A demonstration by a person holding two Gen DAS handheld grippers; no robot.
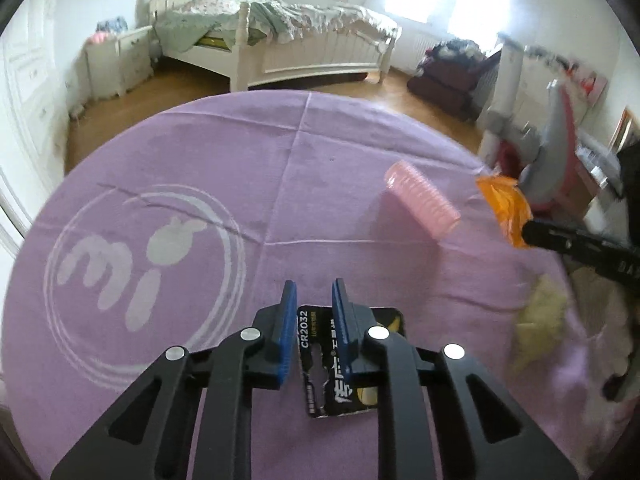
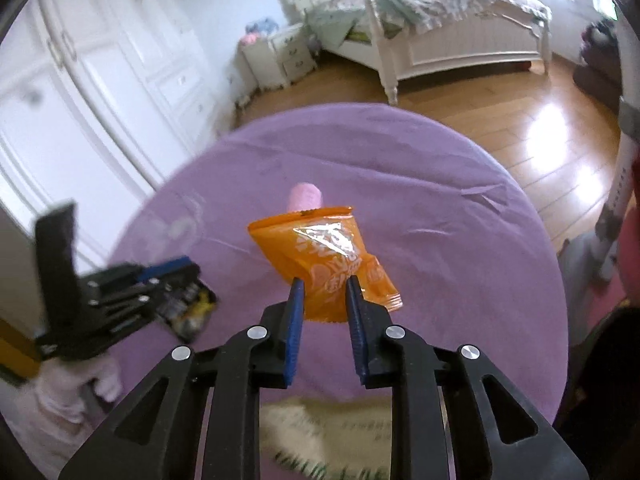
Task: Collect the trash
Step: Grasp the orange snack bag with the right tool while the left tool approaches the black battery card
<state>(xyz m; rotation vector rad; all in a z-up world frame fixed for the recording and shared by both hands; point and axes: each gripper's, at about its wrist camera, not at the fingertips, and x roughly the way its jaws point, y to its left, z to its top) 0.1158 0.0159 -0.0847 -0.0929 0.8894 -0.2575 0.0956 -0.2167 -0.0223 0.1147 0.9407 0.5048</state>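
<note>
My left gripper (image 1: pixel 315 296) is shut on a black battery card marked CR2032 (image 1: pixel 316 364), pinched between its blue pads just above the purple cloth. The right wrist view shows that same left gripper (image 2: pixel 188 280) at the left, with the black card (image 2: pixel 192 312) in it. An orange snack wrapper (image 2: pixel 320 248) stands up from my right gripper (image 2: pixel 325 284), which is shut on its lower edge. In the left wrist view the orange wrapper (image 1: pixel 506 208) and right gripper (image 1: pixel 530 232) sit at the right edge. A pink hair roller (image 1: pixel 420 204) (image 2: pixel 306 196) lies on the cloth beyond.
The round table is covered by a purple cloth (image 1: pixel 200 160) with a white logo (image 1: pixel 132 268). A pale fluffy item (image 2: pixel 320 432) (image 1: pixel 540 320) lies at its near edge. Behind are a white bed (image 1: pixel 312 40), a nightstand (image 1: pixel 116 60), wardrobe doors (image 2: pixel 100 80) and wooden floor.
</note>
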